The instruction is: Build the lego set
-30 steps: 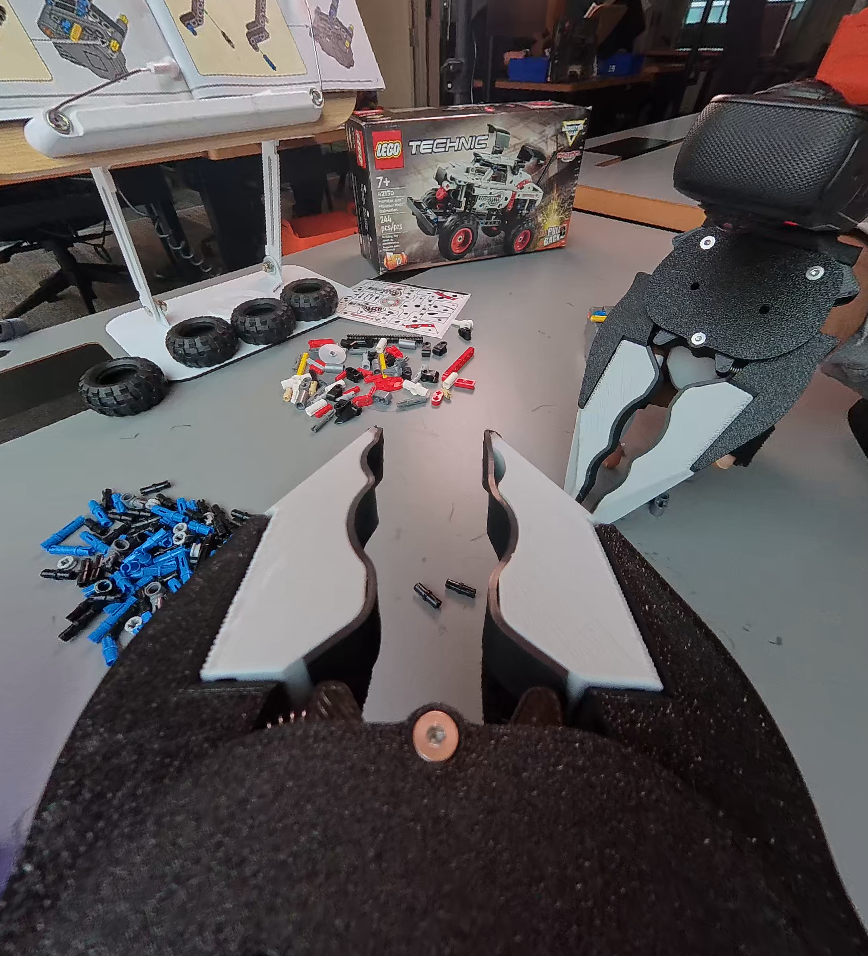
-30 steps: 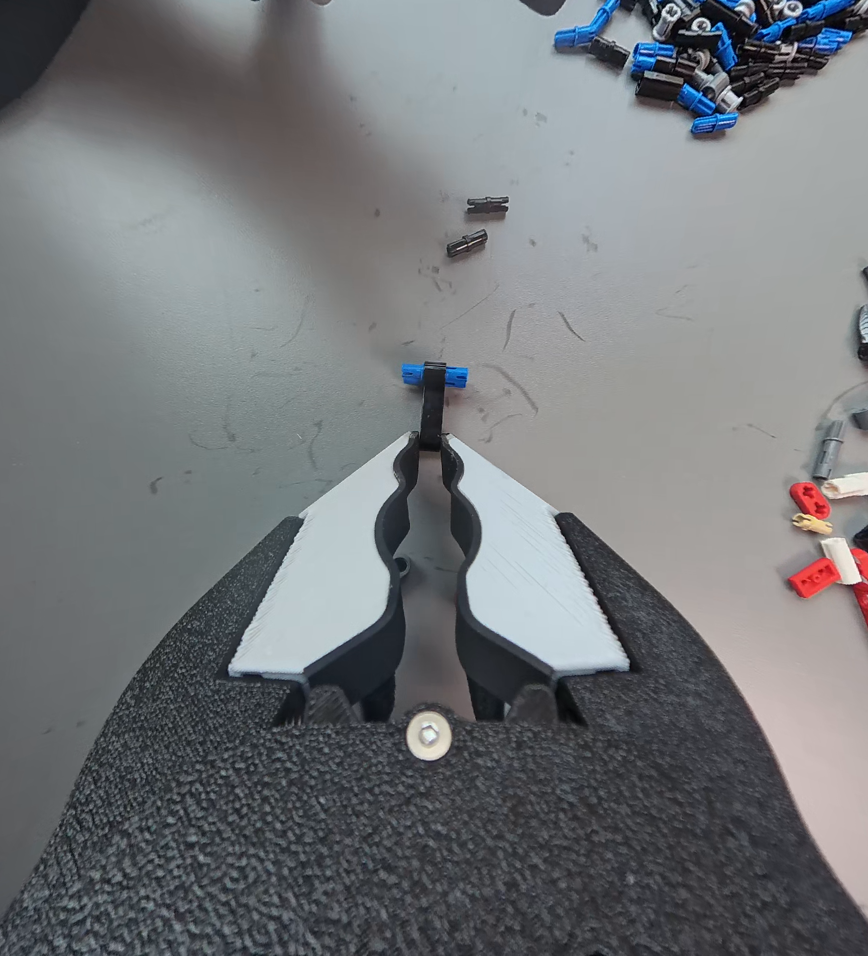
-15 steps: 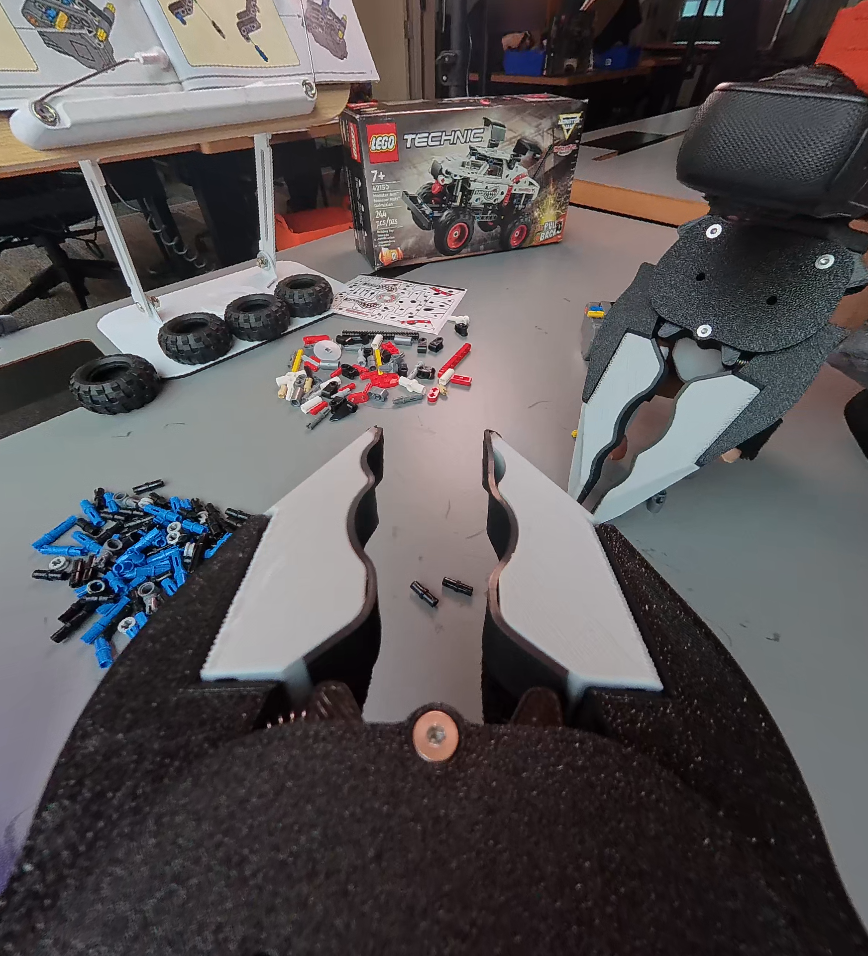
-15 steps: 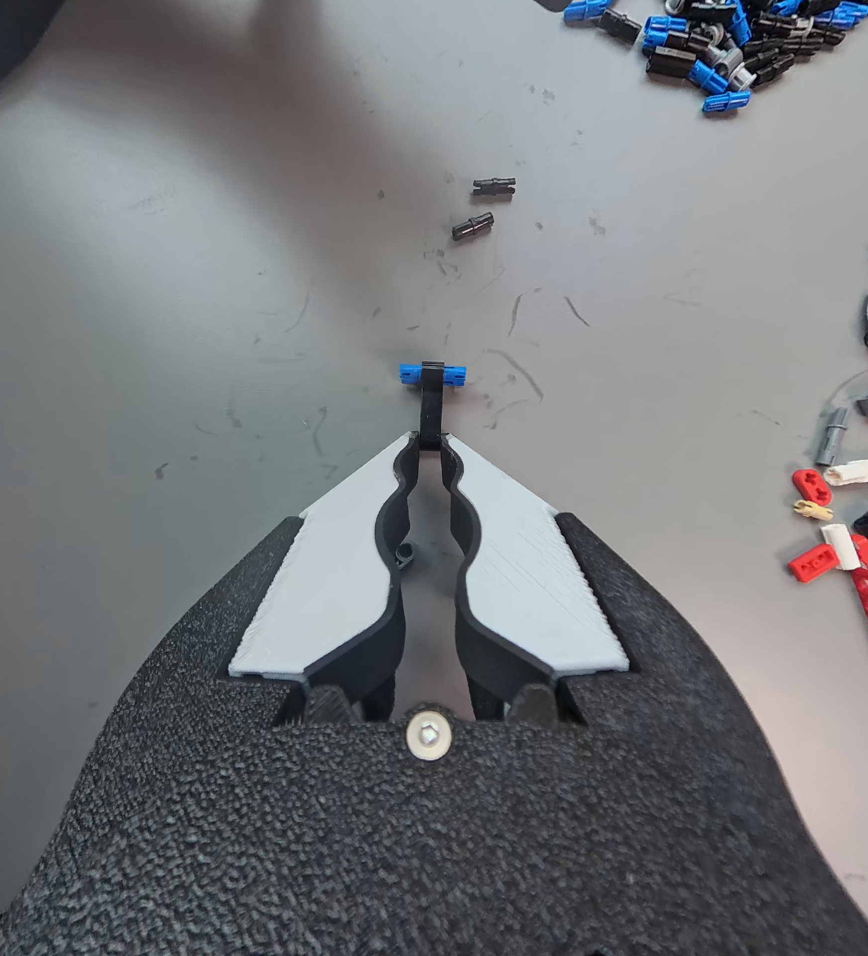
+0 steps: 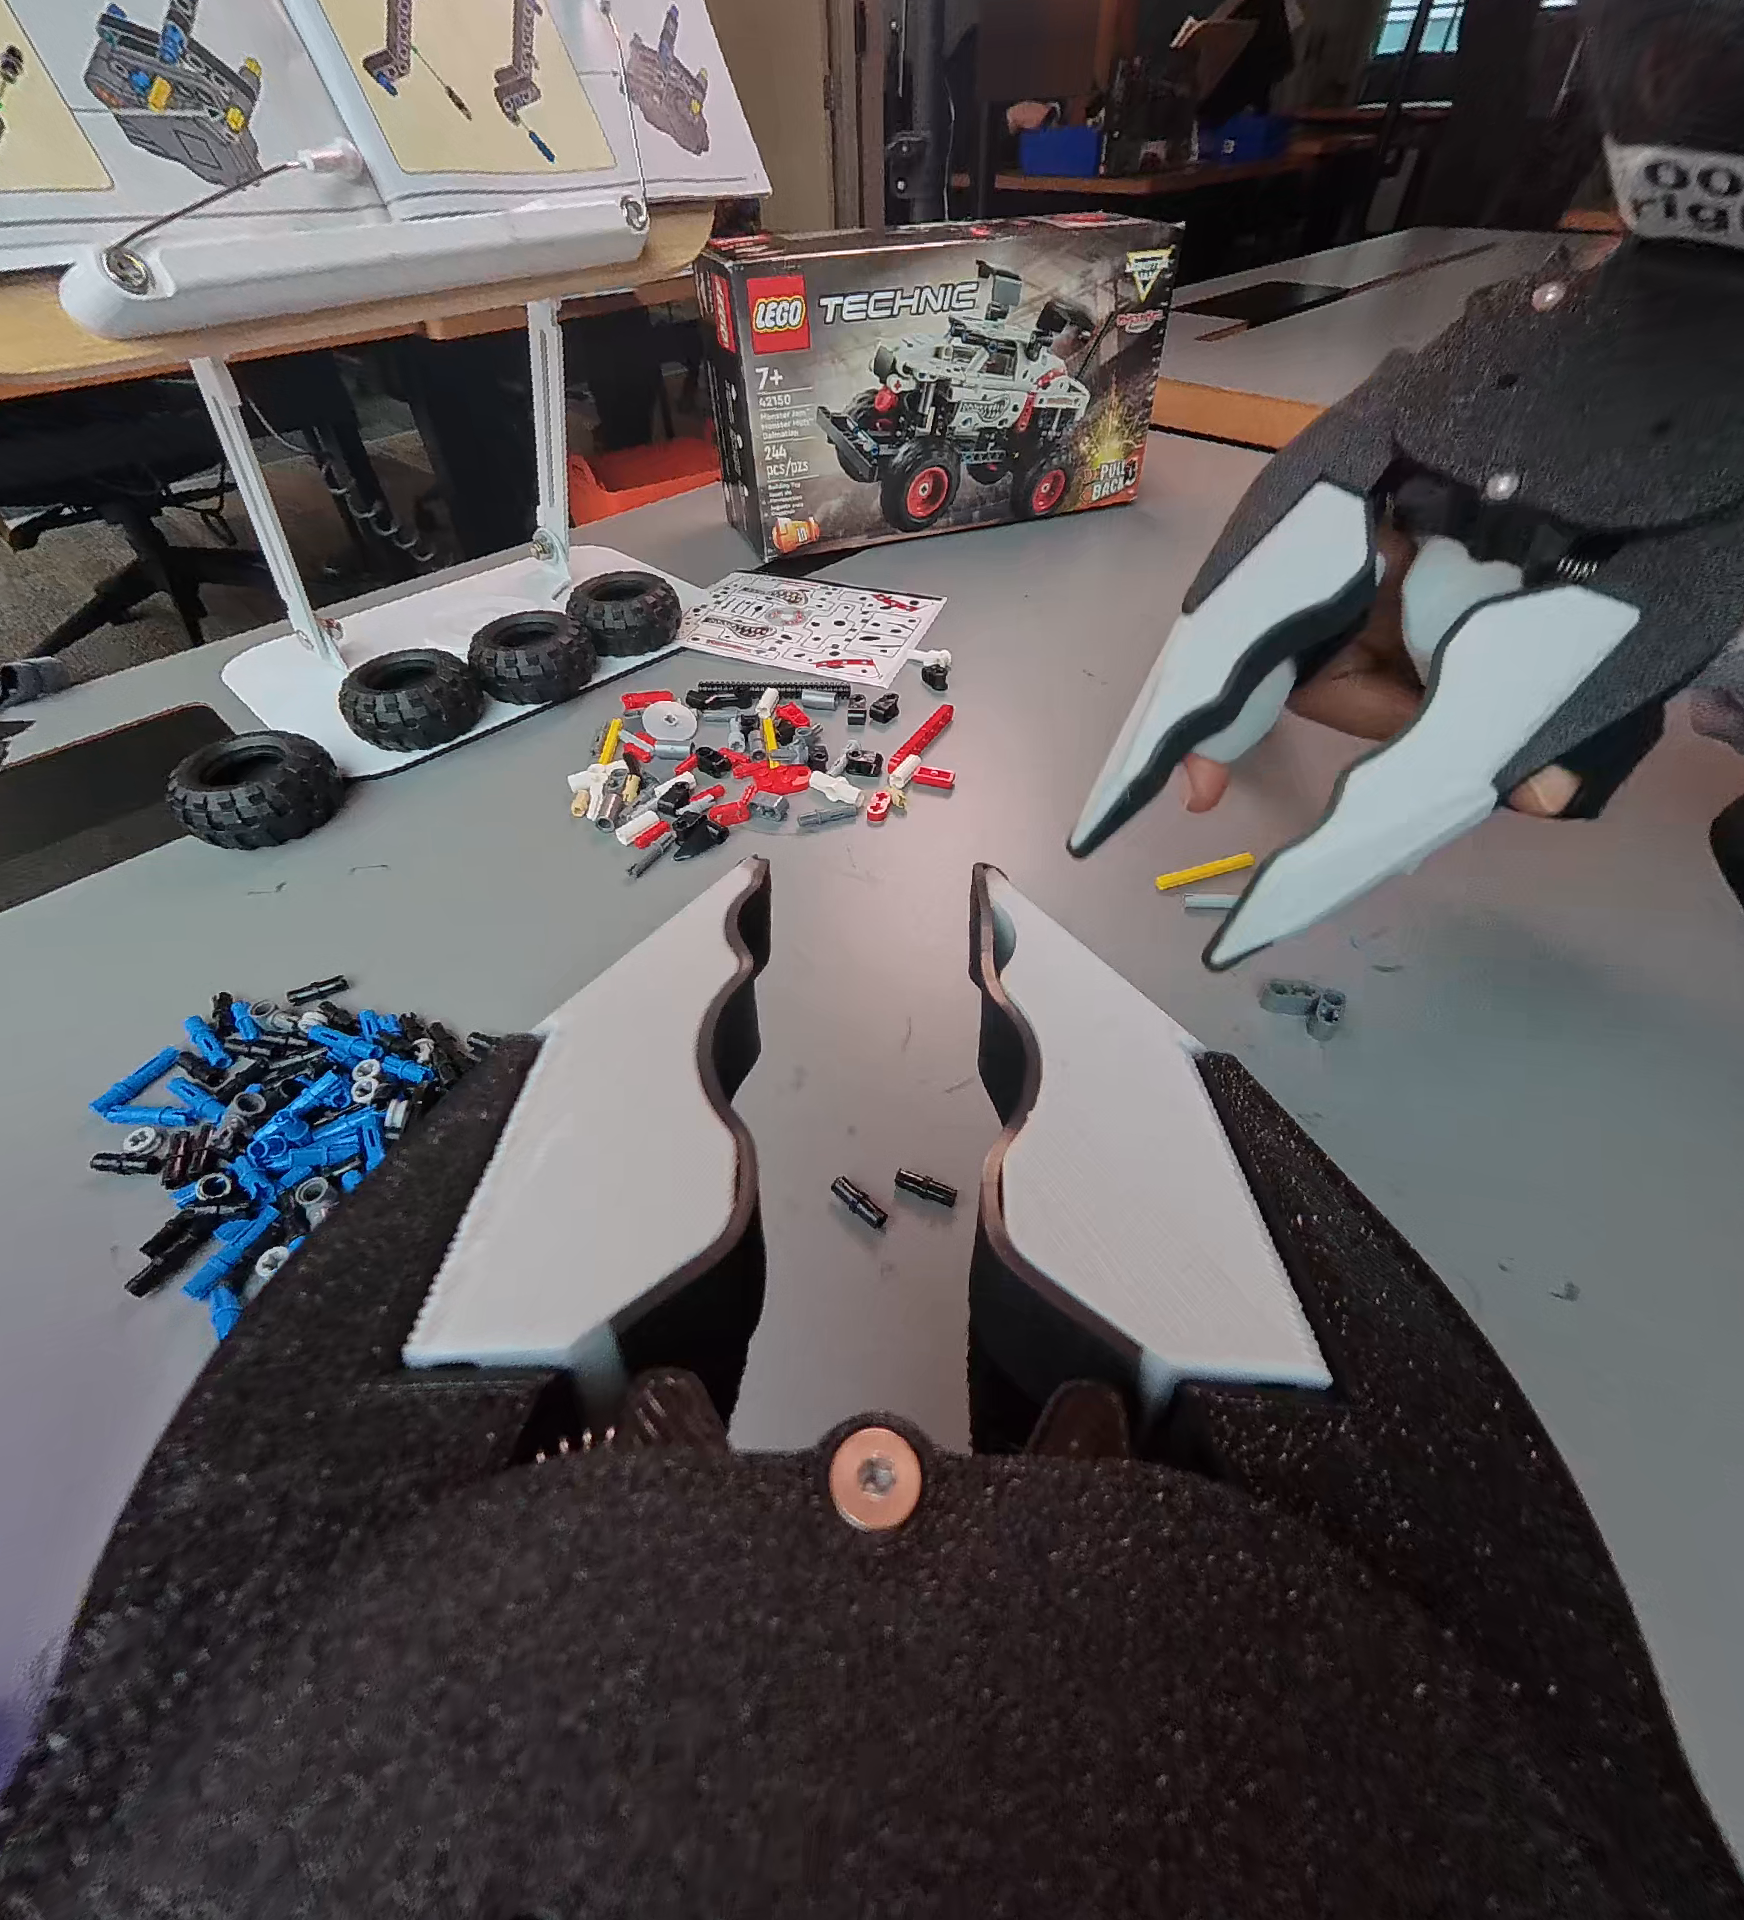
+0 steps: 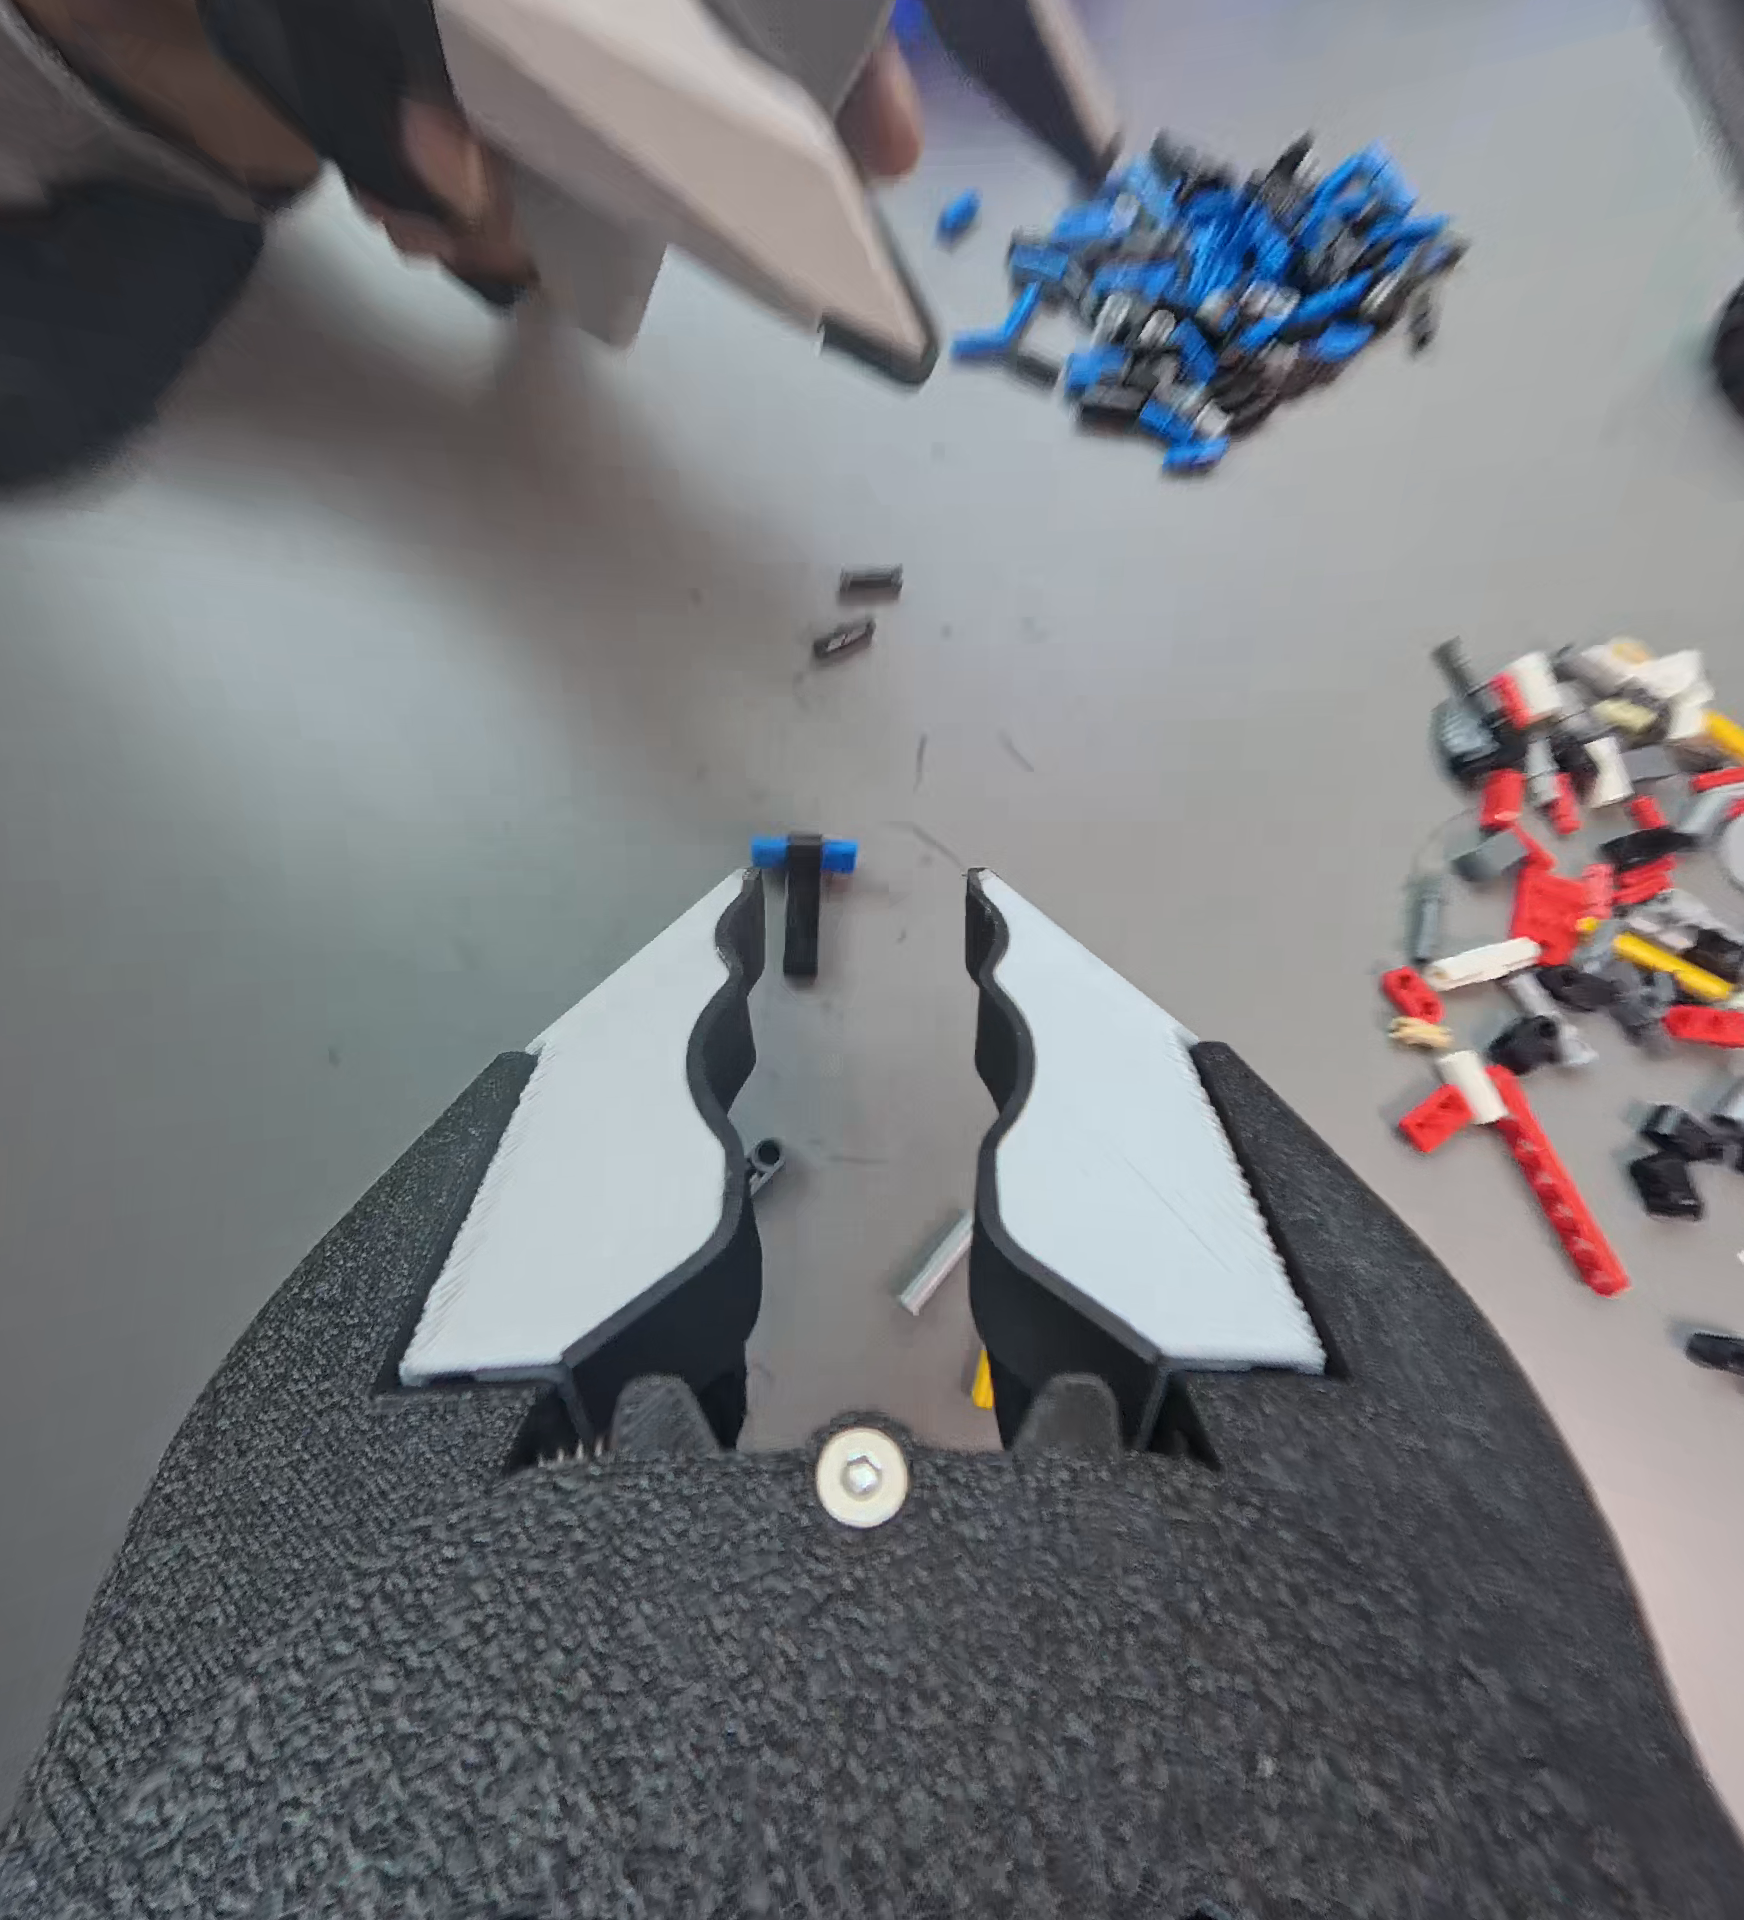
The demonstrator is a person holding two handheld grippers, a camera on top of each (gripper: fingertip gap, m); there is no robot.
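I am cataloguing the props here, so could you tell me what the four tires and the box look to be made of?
The tires look like matte black rubber, though soft plastic is possible: the chunky tread blocks show no shine. The box looks like glossy printed cardboard: it has folded edges and a slight sheen.

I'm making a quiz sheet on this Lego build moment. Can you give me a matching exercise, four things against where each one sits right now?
Things:
1. two loose black pins
2. pile of blue and black pins
3. yellow axle
4. black beam with blue pin

Places:
A. on the table between the open right gripper's fingers, near the left one
B. on the table between the open left gripper's fingers
C. on the table under the right gripper's tips, in the left wrist view
D. left of the left gripper

Pairs: 1-B, 2-D, 3-C, 4-A
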